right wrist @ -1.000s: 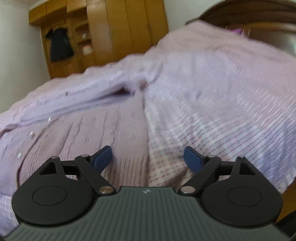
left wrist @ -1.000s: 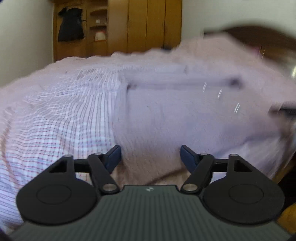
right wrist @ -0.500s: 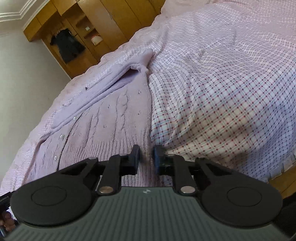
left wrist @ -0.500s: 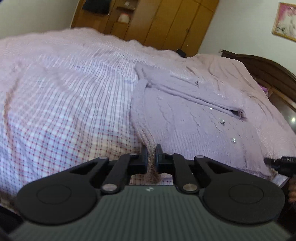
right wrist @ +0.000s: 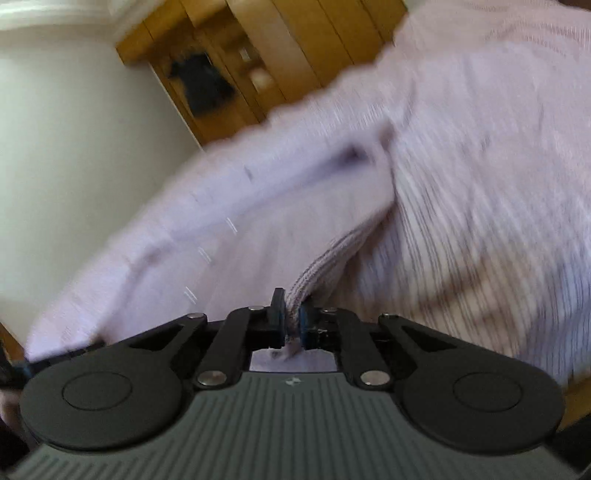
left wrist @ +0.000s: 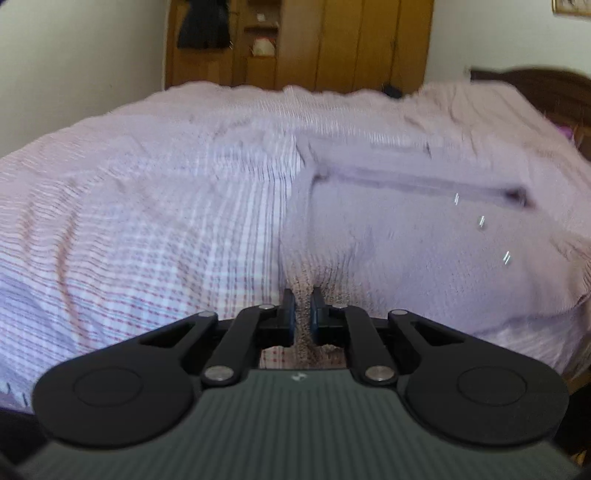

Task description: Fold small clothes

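Note:
A lilac cable-knit cardigan (left wrist: 406, 236) with small shiny buttons lies flat on the checked bedspread (left wrist: 147, 221). My left gripper (left wrist: 303, 299) is shut on the ribbed hem at the cardigan's left corner, and knit fabric shows between its pads. In the right wrist view the cardigan (right wrist: 258, 229) stretches away to the left. My right gripper (right wrist: 291, 306) holds the hem's other corner; its jaws are still closing, with the ribbed edge pinched between the pads and raised off the bedspread (right wrist: 480, 166). Both views are motion-blurred.
A wooden wardrobe (left wrist: 332, 40) stands behind the bed with a black garment (left wrist: 203, 26) hanging in it. A dark wooden headboard (left wrist: 546, 88) rises at the right. The wardrobe (right wrist: 295, 48) also fills the top of the right wrist view.
Both grippers went from wide open to shut on the cardigan's hem corners. Both have since risen a little, and the hem lifts off the bedspread at the right gripper.

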